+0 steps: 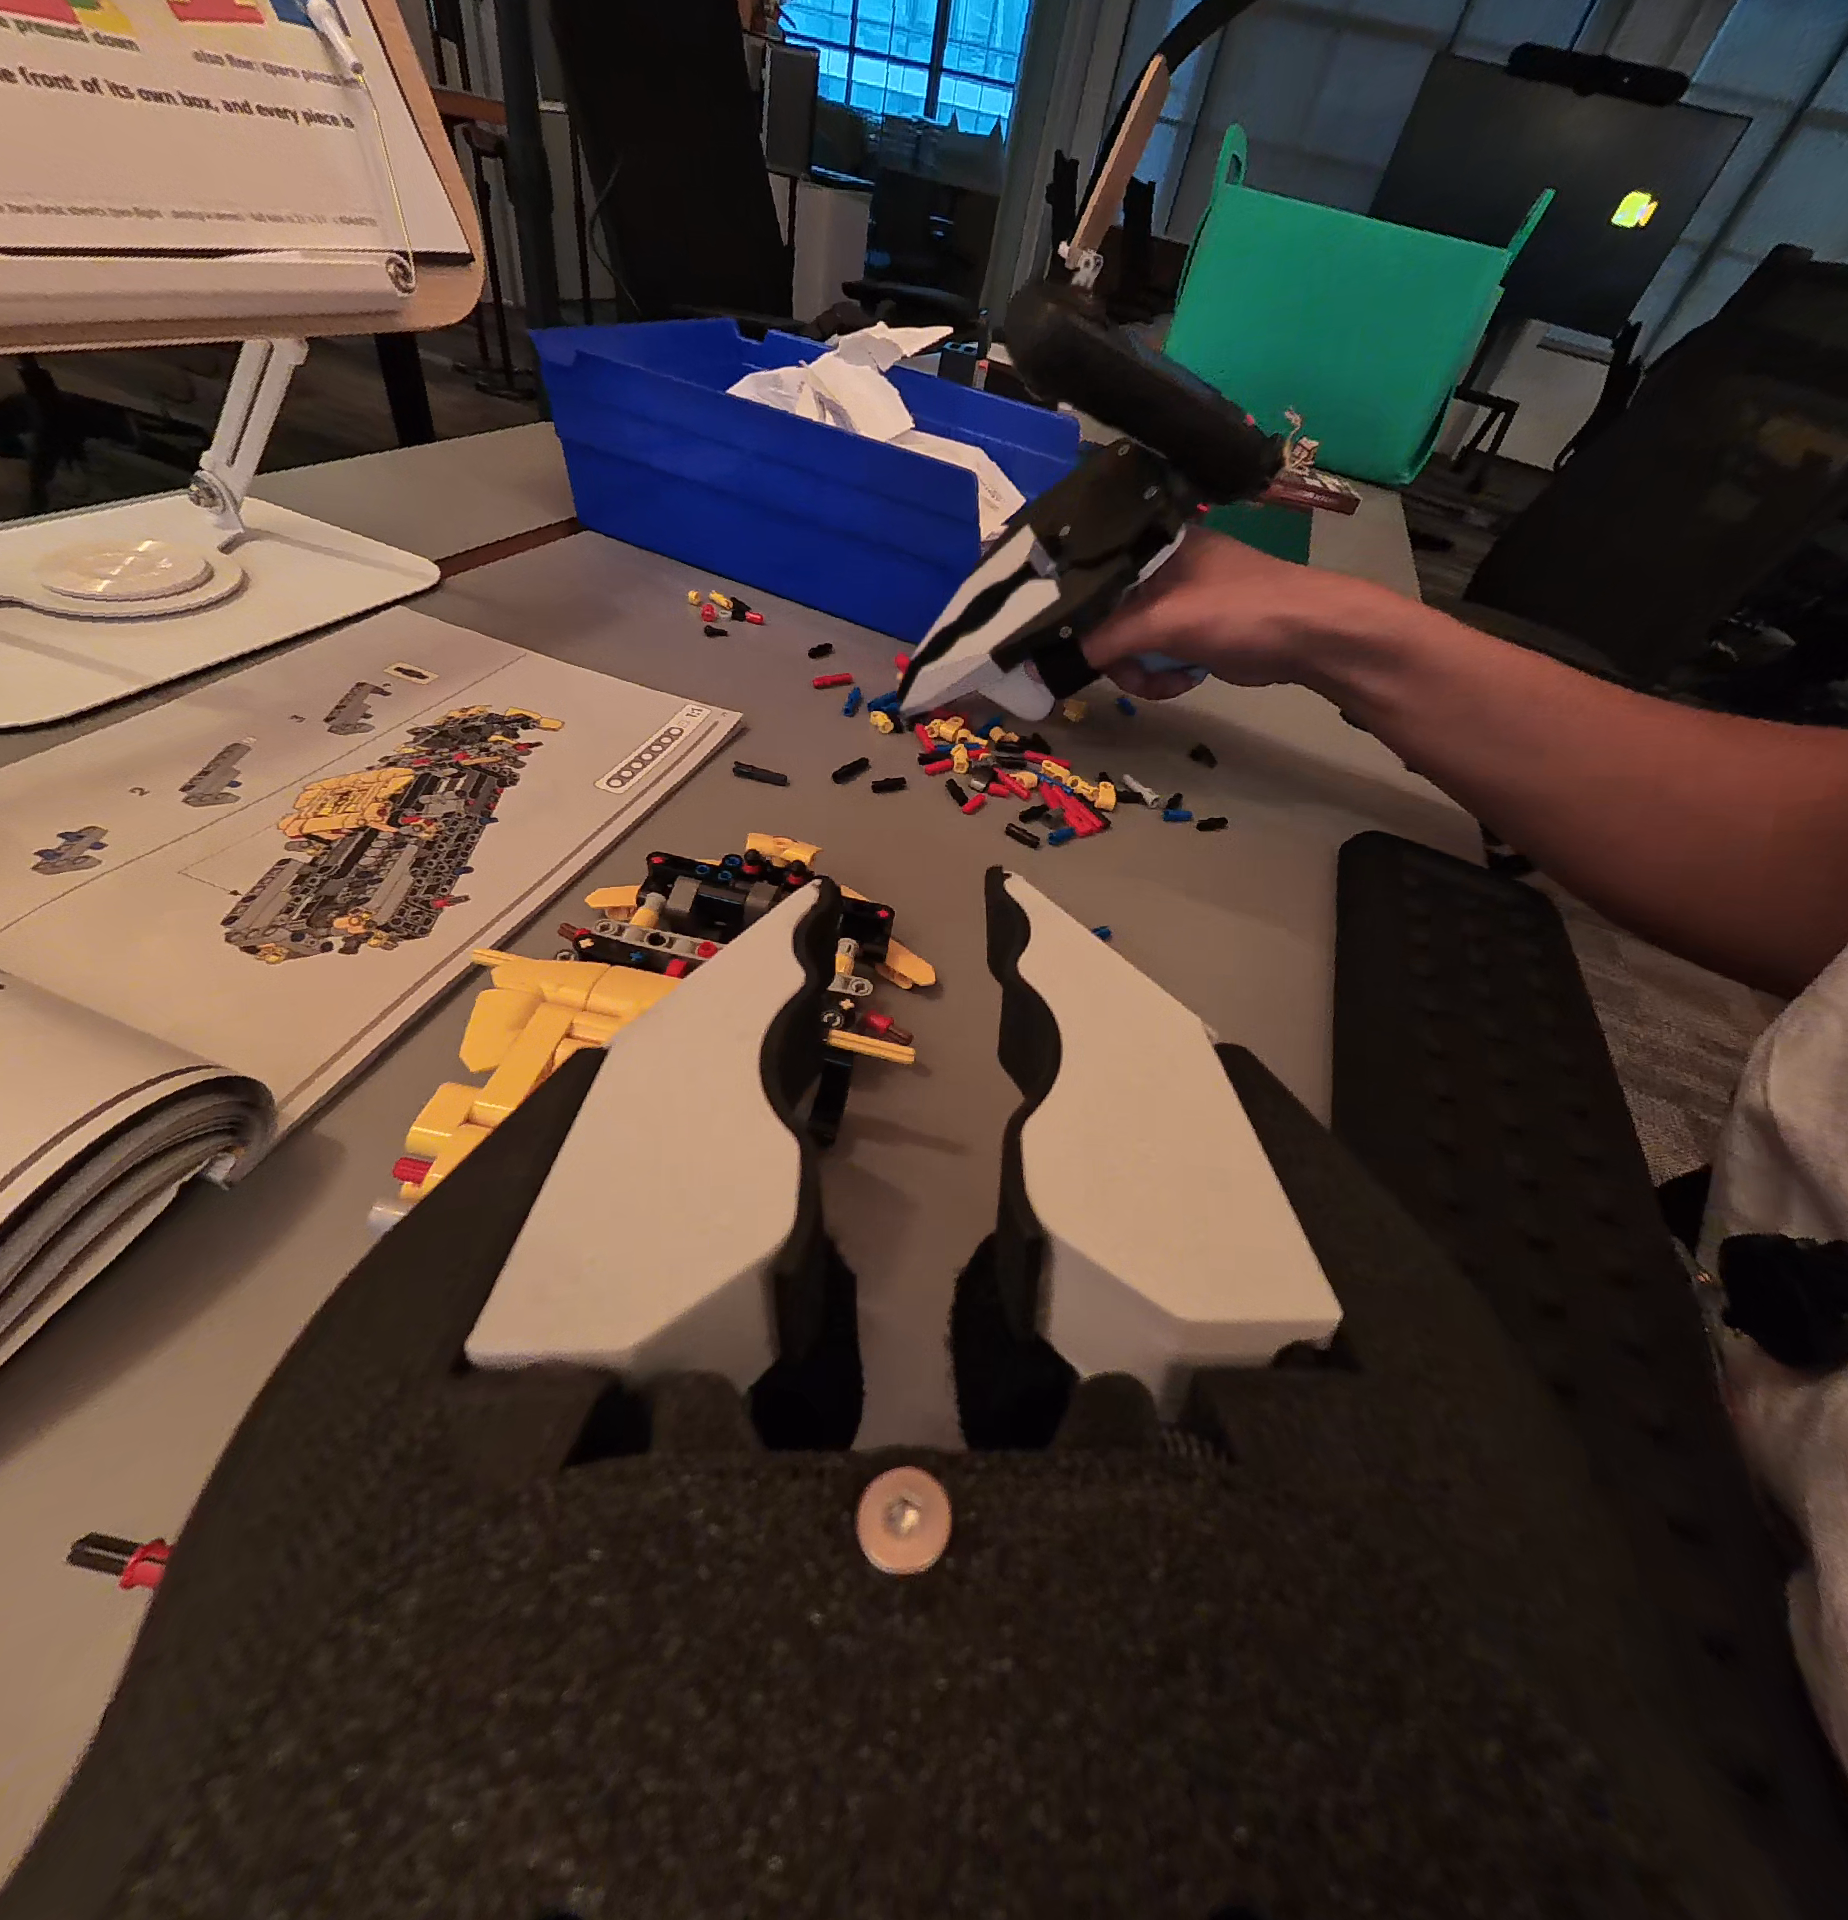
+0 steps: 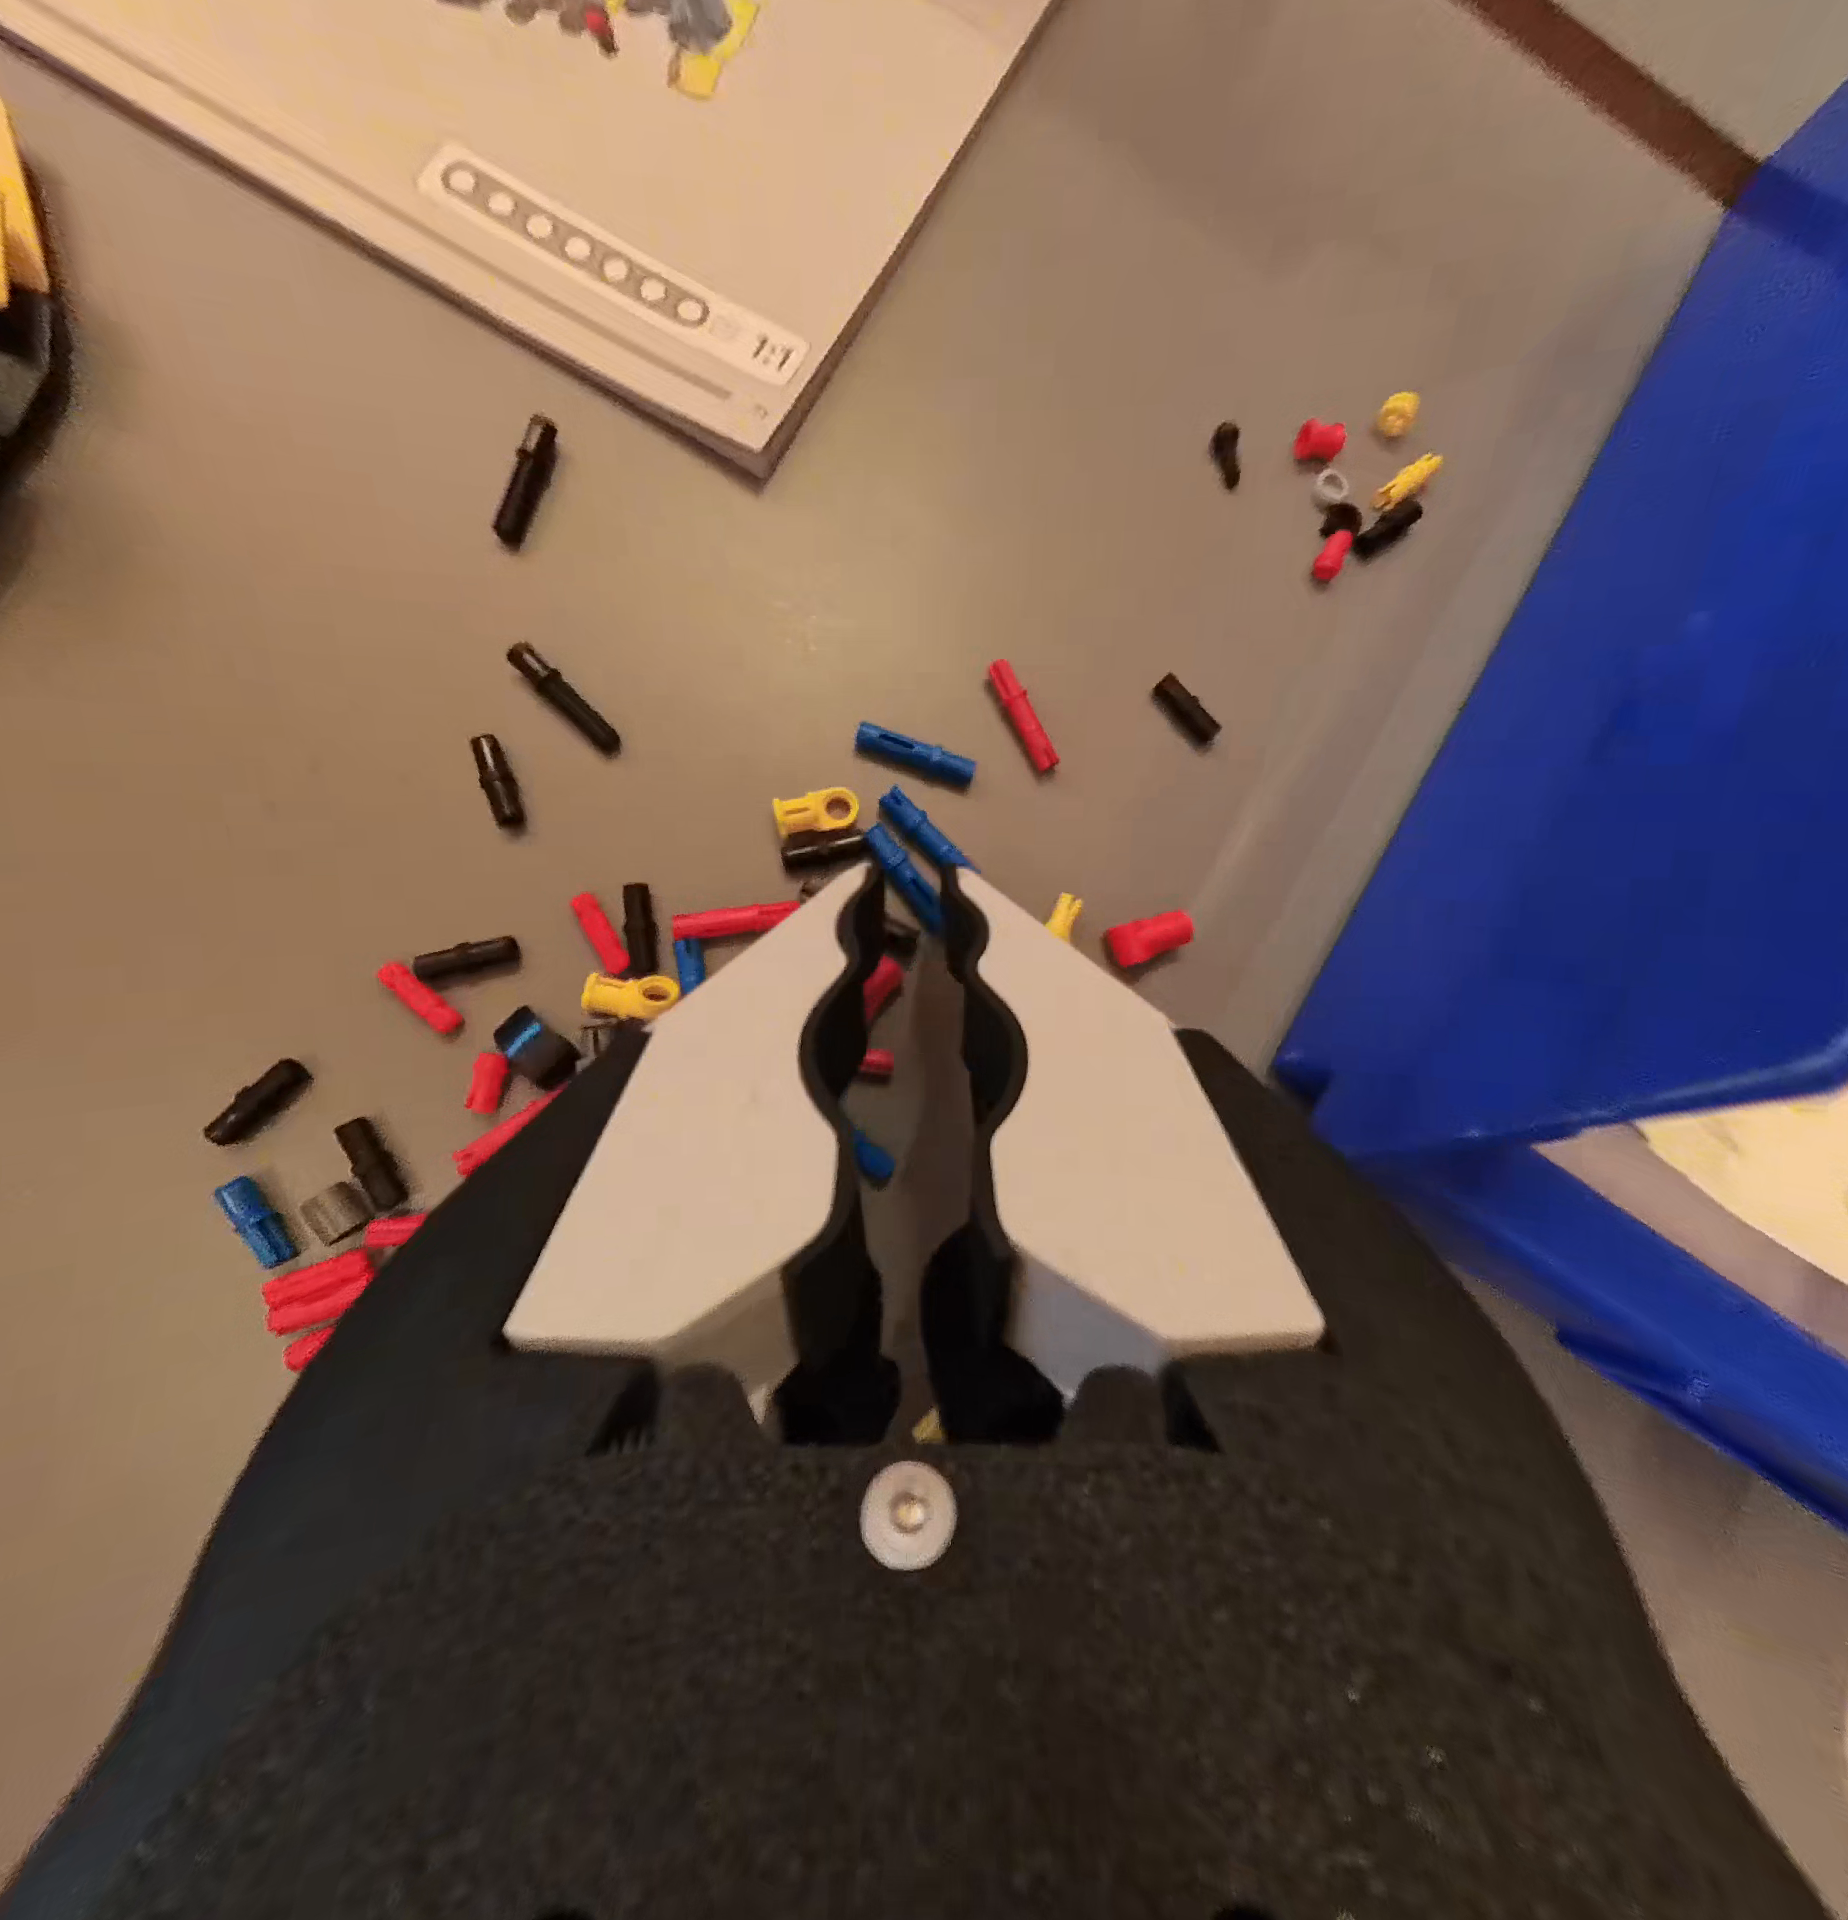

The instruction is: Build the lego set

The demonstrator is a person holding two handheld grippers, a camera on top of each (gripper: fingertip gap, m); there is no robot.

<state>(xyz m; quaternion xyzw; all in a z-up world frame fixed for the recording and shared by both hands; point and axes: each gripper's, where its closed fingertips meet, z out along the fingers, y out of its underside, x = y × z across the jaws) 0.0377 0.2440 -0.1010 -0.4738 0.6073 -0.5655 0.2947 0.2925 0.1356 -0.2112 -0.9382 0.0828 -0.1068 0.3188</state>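
Printed writing shows on the instruction booklet (image 1: 359,831) and the propped sheet (image 1: 172,135).

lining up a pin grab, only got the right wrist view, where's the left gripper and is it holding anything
Observer: The left gripper is open, nothing between its fingers, right by the yellow model.
Operator: model clear of the pin pile
Observer: Yes, bare table separates it from the pin pile.
Operator: whats in the blue bin
Observer: Crumpled white paper sits inside the blue bin.
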